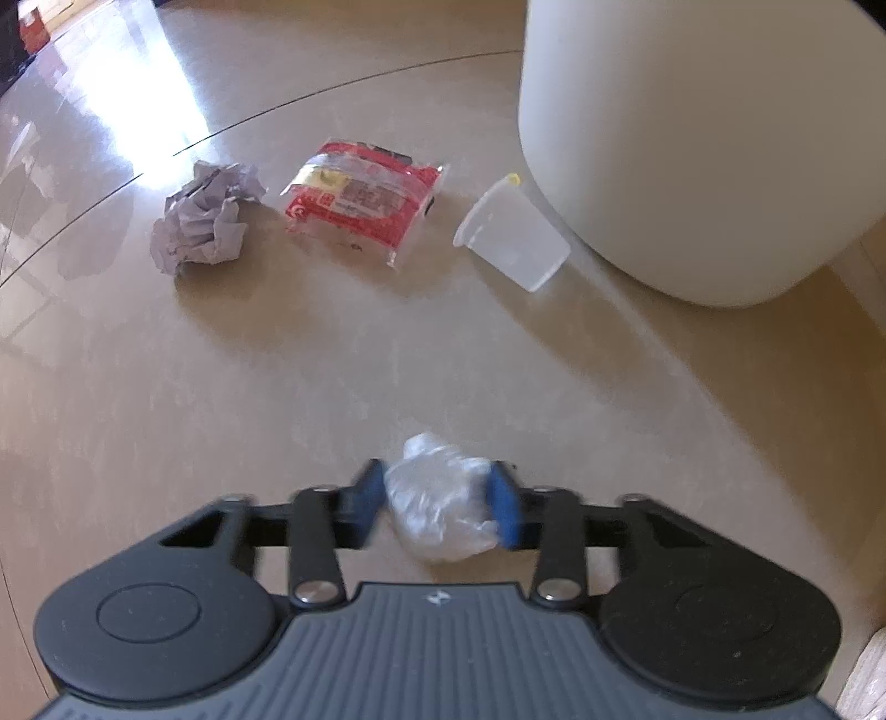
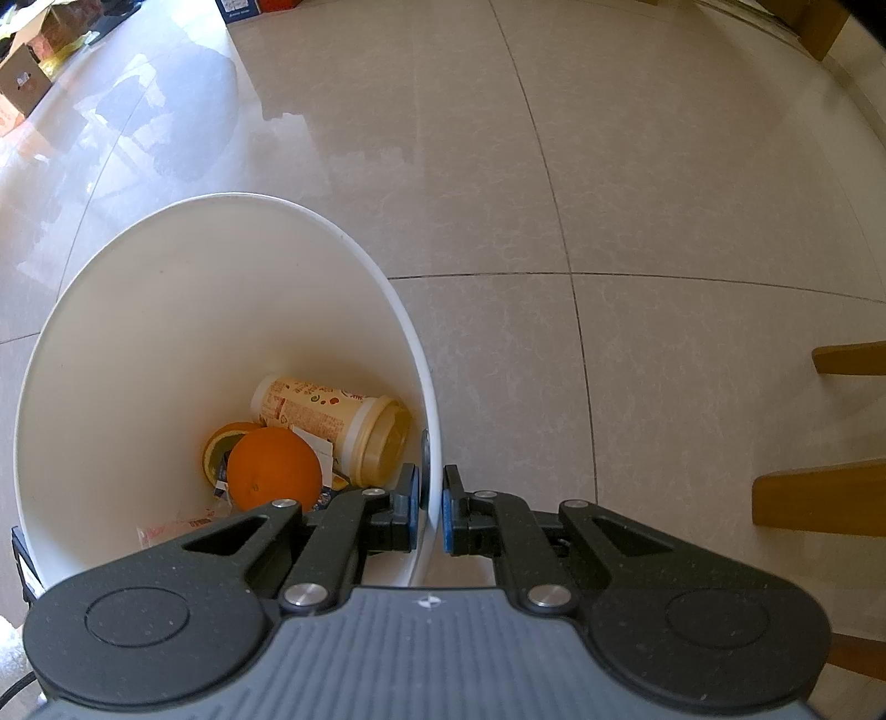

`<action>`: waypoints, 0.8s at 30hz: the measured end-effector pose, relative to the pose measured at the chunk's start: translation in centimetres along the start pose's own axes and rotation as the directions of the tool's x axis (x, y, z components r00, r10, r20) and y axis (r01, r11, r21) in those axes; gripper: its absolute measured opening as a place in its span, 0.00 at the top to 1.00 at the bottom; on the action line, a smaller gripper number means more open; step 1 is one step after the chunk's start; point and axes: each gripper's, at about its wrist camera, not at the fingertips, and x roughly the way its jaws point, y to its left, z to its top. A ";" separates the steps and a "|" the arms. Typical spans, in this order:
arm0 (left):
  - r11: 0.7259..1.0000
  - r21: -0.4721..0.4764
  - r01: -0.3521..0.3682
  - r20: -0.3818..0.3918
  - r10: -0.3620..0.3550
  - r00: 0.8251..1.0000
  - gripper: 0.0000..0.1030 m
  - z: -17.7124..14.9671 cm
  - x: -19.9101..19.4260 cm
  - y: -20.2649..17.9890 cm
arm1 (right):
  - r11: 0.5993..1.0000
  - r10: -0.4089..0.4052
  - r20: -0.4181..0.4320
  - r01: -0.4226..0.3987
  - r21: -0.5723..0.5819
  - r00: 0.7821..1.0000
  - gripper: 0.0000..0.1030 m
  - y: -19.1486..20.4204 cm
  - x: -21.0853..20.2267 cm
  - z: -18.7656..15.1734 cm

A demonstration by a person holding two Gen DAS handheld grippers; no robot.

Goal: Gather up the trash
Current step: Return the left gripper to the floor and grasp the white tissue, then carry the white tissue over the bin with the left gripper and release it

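Note:
In the left wrist view my left gripper (image 1: 438,498) is shut on a crumpled clear plastic wad (image 1: 432,520), low over the floor. Farther off lie a crumpled grey paper ball (image 1: 202,219), a red snack wrapper (image 1: 360,199) and a clear plastic cup (image 1: 512,238) on its side, which rests against the white bin (image 1: 692,138). In the right wrist view my right gripper (image 2: 429,512) is shut on the white bin's rim (image 2: 431,443). Inside the bin (image 2: 166,310) are an orange (image 2: 274,468), an orange half (image 2: 217,443), a beige drink bottle (image 2: 332,421) and scraps of wrapper.
Glossy beige floor tiles lie all around. Wooden furniture legs (image 2: 847,357) stand at the right edge of the right wrist view. Cardboard boxes (image 2: 27,77) sit far off at the upper left, and a box (image 1: 33,27) shows at the far upper left.

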 end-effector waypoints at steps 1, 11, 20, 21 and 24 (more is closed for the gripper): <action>1.000 -0.020 0.013 -0.007 -0.013 1.000 0.76 0.1 0.0 0.2 | 1.000 0.000 0.000 0.000 -0.002 1.000 0.90 0.0 0.0 0.0; 0.999 -0.046 0.005 -0.101 -0.010 0.995 0.81 1.7 -0.8 0.9 | 1.000 0.000 -0.001 0.000 -0.006 1.000 0.90 0.0 0.1 0.0; 0.998 0.066 0.025 -0.090 -0.019 0.996 0.81 6.2 -6.1 2.2 | 1.000 0.000 -0.005 0.000 -0.007 1.000 0.90 0.0 0.0 0.1; 0.996 0.086 0.019 -0.080 -0.012 0.997 0.81 6.8 -6.8 2.3 | 1.000 0.000 -0.005 0.000 -0.005 1.000 0.90 0.0 0.1 0.1; 0.991 0.136 0.012 -0.059 -0.004 0.998 0.81 9.2 -9.7 2.8 | 1.000 0.000 -0.004 0.000 -0.007 1.000 0.90 0.0 0.0 0.1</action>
